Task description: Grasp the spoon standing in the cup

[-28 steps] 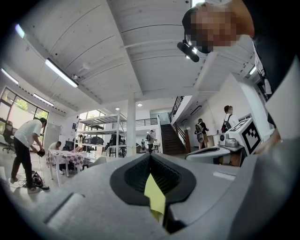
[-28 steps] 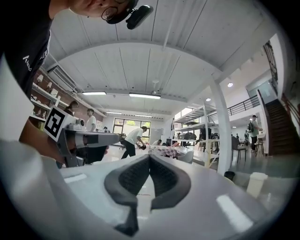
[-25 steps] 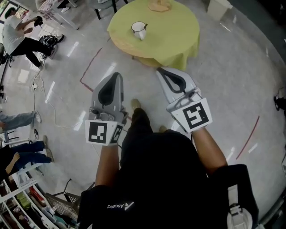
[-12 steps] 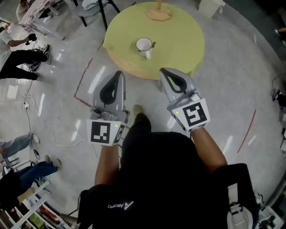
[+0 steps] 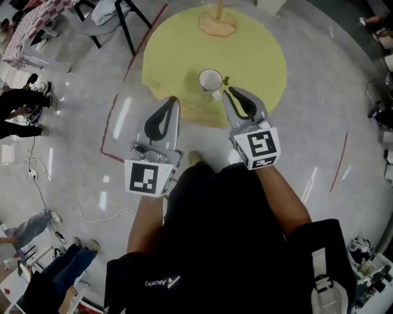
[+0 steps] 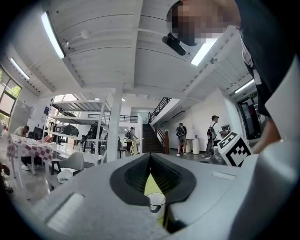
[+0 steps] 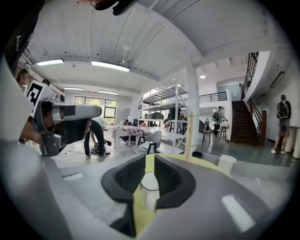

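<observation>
A white cup [image 5: 210,80] stands on the round yellow table [image 5: 178,55], and a short dark spoon handle [image 5: 226,80] sticks up at its right rim. My right gripper [image 5: 226,91] hovers just short of the cup, on the near right. Its jaws are opening, with a narrow gap and nothing between them. In the right gripper view the cup [image 7: 150,183] shows through that gap, beyond the right gripper [image 7: 150,158]. My left gripper [image 5: 174,98] is shut and empty over the table's near edge, left of the cup. The left gripper [image 6: 149,155] frames the cup [image 6: 155,202] below its closed tips.
A wooden post on a flat base [image 5: 217,21] stands at the table's far side. Chairs [image 5: 116,15] are at the upper left. Red tape lines [image 5: 113,116] mark the floor. People [image 5: 15,110] stand far left, and cables [image 5: 55,190] lie on the floor.
The table and cup have come much nearer as the person walked up. Both grippers now reach the table's near edge. The right jaws have parted slightly.
</observation>
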`<state>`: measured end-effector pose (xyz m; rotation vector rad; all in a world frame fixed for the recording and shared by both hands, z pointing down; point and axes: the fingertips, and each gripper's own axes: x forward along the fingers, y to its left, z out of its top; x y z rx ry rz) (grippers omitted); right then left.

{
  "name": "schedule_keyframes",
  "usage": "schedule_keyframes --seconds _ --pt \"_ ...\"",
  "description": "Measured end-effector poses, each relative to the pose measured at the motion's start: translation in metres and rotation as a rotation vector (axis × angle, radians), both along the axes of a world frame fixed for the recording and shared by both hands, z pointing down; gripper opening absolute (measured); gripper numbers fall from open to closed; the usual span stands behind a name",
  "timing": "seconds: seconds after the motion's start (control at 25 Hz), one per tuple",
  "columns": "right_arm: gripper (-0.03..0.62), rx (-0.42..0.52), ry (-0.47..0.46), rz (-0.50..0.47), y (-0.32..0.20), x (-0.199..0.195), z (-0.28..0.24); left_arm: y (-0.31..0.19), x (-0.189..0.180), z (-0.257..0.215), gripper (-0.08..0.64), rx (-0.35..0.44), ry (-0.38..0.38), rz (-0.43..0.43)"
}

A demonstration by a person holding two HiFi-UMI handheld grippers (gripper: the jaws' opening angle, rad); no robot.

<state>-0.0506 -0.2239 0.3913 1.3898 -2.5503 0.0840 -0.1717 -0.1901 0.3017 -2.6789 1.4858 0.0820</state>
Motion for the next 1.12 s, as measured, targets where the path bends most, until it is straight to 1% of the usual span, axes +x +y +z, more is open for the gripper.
schedule_keyframes --seconds 0.2,0.32,0.4,0.6,0.72,0.76,0.88,0.96,1.12 --pt "0.154 -0.106 0.007 0.12 -0.034 0.007 0.043 -0.018 -0.009 0.012 0.011 -0.028 -0.002 0.022" --pt "0.18 -0.169 -0.007 0.174 -0.05 0.013 0.069 -0.024 -0.013 0.019 0.011 -0.04 -0.013 0.014" --pt "0.189 -0.205 -0.017 0.189 -0.057 0.014 0.083 -0.026 -0.016 0.023 0.011 -0.045 -0.019 0.003" --pt "0.189 -0.27 -0.019 0.181 -0.069 0.012 0.109 -0.031 -0.017 0.03 0.011 -0.066 -0.028 -0.022" --pt "0.182 -0.282 -0.008 0.172 -0.075 0.011 0.118 -0.035 -0.016 0.035 0.011 -0.081 -0.029 -0.033" --pt "0.166 -0.28 -0.005 0.171 -0.076 0.011 0.119 -0.035 -0.015 0.036 0.011 -0.084 -0.028 -0.037" --pt "0.093 -0.263 0.008 0.169 -0.076 0.012 0.117 -0.034 -0.013 0.038 0.011 -0.091 -0.026 -0.048" --pt "0.058 -0.253 0.012 0.16 -0.075 0.012 0.115 -0.033 -0.012 0.039 0.011 -0.095 -0.027 -0.057" --pt "0.056 -0.223 0.026 0.125 -0.076 0.008 0.109 -0.032 -0.013 0.043 0.011 -0.095 -0.028 -0.076"
